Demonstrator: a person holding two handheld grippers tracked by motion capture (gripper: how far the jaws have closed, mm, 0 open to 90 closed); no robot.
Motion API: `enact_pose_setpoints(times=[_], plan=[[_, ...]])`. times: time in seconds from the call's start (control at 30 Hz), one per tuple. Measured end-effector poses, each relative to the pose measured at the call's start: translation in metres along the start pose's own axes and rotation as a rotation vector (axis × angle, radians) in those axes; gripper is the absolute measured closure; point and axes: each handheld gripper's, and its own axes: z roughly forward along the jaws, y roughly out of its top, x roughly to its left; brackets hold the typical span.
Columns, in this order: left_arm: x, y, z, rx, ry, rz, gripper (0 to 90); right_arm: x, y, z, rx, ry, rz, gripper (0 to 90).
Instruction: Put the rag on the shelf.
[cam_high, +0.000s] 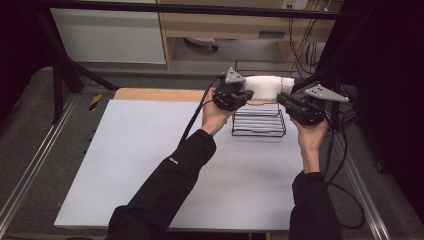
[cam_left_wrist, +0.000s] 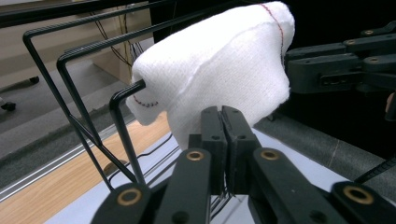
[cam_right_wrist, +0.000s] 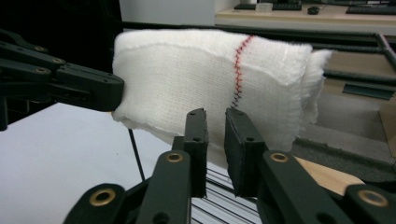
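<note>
Holding a folded white cloth (cam_high: 265, 87) above a black wire rack (cam_high: 258, 122).
Its long axis runs left to right between the left gripper (cam_high: 240, 98), jaws seemingly pinching its edge, and the right gripper (cam_high: 286, 99), jaws slightly parted.

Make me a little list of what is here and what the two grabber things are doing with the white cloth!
cloth: white towel with a red stitch line, draped over the top of the rack
rack: black wire rack standing at the far side of the table
table: white table top with a wooden strip along its far edge
left hand-held gripper: at the towel's left end, jaws closed together
right hand-held gripper: at the towel's right end, jaws slightly apart
holding: hard to tell if either one is pinching the towel
</note>
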Motion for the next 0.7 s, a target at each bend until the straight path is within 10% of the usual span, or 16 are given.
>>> enact_pose_setpoints(times=[0.7], plan=[[0.019,-0.071,-0.074,0.085,0.027,0.017,26.9,0.04,-0.021,-0.013,0.065,0.13,0.044,12.8]])
